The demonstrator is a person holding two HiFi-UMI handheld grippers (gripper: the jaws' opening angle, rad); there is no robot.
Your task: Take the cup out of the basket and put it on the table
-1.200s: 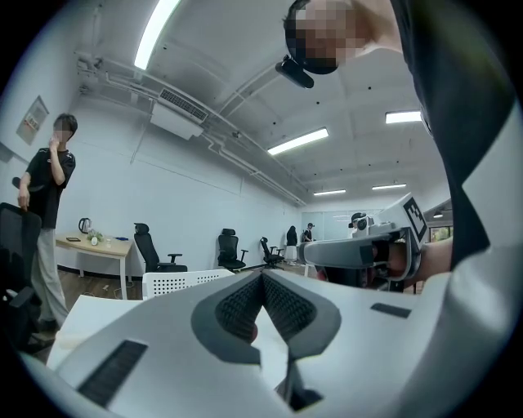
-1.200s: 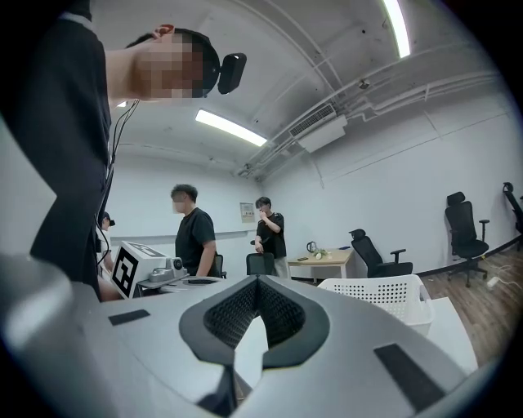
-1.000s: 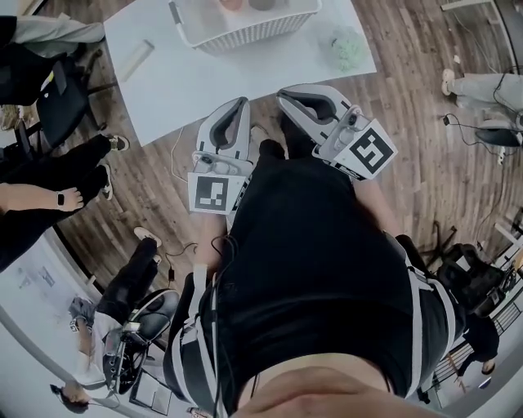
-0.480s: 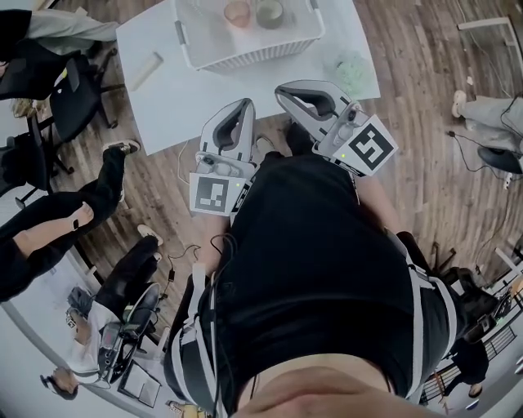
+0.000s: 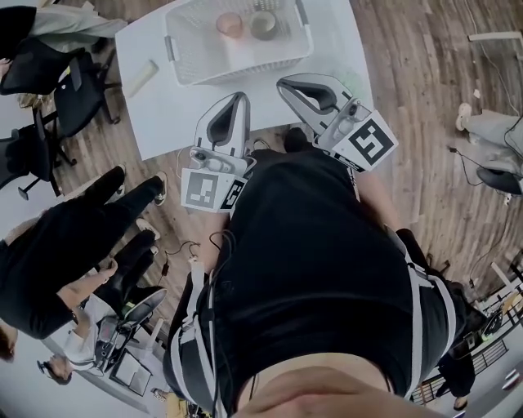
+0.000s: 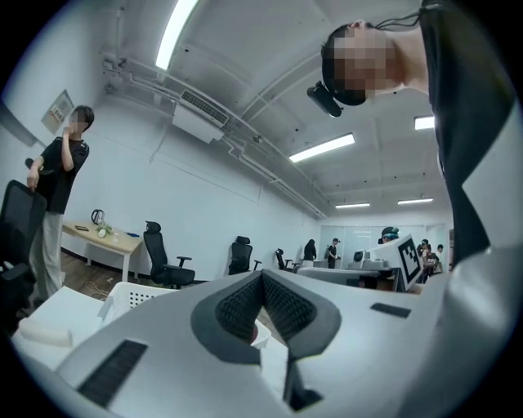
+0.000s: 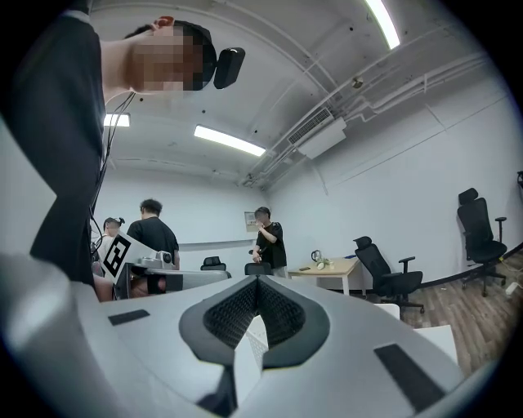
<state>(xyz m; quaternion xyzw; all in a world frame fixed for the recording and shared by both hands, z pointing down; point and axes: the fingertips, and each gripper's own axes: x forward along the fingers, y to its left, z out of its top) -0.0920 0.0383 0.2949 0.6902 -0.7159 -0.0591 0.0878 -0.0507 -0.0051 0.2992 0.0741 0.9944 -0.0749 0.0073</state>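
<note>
The left tool and right tool, both closed on nothing, hovered above the counter's near edge. The pink cup and grey cup stood farther off, inside the white basket.

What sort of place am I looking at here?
Most likely an open-plan office or lab workroom: a swivel office chair, a desk along the wall, and long ceiling strip lights over wood flooring.

No word, brand or number is legible. Black-and-white square code patterns stand on the white marker cube of the left gripper and on the matching cube of the right gripper. A small framed wall notice cannot be read.
</note>
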